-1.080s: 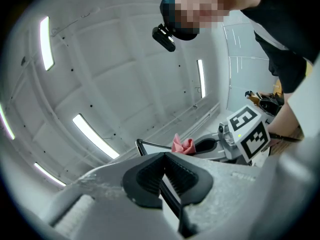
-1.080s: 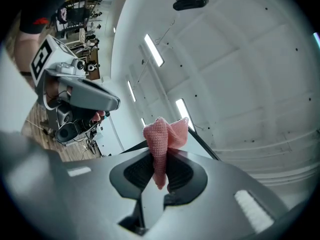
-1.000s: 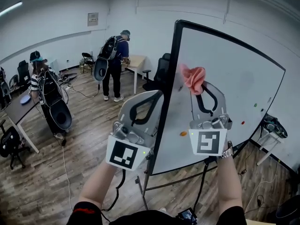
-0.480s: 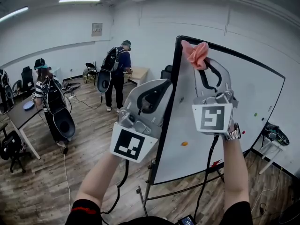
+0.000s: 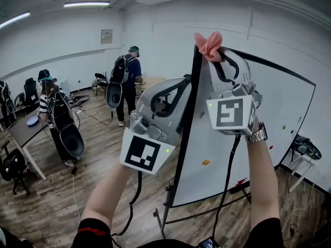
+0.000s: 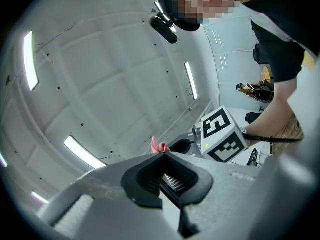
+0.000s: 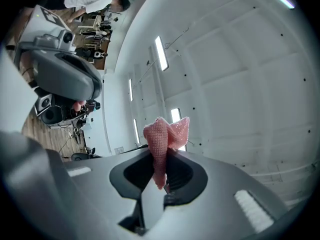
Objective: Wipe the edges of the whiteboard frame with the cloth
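The whiteboard (image 5: 258, 138) stands on a stand, with a black frame (image 5: 179, 164) round it. My right gripper (image 5: 216, 55) is shut on a bunched pink cloth (image 5: 209, 44), raised to the frame's top left corner, where the cloth meets the corner. From the right gripper view the cloth (image 7: 163, 134) sticks up between that gripper's (image 7: 163, 159) jaws. My left gripper (image 5: 186, 81) is held up in front of the frame's left edge, just below the corner. Its jaws (image 6: 162, 155) are shut with nothing between them. The left gripper view also shows the cloth (image 6: 159, 146) beyond them.
Two people with backpacks (image 5: 125, 76) (image 5: 56, 112) stand on the wooden floor at the left. A desk (image 5: 20, 130) and chairs (image 5: 11, 167) are at the far left. Small magnets, one orange (image 5: 206, 163), stick to the board. A cable (image 5: 227, 190) hangs from my right gripper.
Both grippers have risen. The cloth went from the board's upper left face up to the top left corner of the frame. The left gripper moved closer to the left edge.
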`<state>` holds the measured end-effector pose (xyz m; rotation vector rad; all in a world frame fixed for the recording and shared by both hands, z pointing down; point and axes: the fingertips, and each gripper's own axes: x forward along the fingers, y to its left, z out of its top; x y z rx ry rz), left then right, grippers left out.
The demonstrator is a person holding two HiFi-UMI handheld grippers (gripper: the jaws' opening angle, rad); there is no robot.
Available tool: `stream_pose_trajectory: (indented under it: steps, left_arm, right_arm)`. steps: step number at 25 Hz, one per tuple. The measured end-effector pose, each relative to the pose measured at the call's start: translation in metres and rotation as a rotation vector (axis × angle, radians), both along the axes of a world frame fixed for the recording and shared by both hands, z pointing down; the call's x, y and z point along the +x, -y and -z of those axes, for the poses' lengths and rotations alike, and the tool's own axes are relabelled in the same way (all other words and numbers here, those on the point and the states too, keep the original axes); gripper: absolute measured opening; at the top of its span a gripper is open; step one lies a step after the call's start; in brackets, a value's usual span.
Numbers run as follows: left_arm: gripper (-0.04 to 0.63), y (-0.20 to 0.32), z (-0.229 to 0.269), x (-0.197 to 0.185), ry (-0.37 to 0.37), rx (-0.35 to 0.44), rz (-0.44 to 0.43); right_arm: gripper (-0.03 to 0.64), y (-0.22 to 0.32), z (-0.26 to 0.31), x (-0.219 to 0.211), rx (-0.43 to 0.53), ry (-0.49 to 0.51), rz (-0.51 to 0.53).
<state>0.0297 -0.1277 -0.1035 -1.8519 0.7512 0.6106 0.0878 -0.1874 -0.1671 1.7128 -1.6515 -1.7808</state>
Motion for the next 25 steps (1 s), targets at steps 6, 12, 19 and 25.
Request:
stream_pose_trajectory:
  steps: [6, 12, 19, 25]
  left_arm:
    - [0.002, 0.004, 0.0, 0.002, -0.002, 0.006, 0.006]
    - [0.002, 0.014, -0.01, 0.013, 0.006, -0.015, 0.012]
    - [0.002, 0.018, -0.008, 0.006, 0.007, -0.012, 0.012]
    - [0.002, 0.019, -0.008, -0.008, -0.001, -0.016, 0.012]
  right_arm:
    - [0.049, 0.015, -0.002, 0.0, -0.016, -0.043, -0.019]
    - [0.049, 0.026, -0.005, 0.011, -0.036, -0.056, -0.046]
    - [0.048, 0.031, 0.0, 0.004, -0.031, -0.045, -0.052]
    - [0.048, 0.03, -0.001, -0.011, -0.045, -0.043, -0.053]
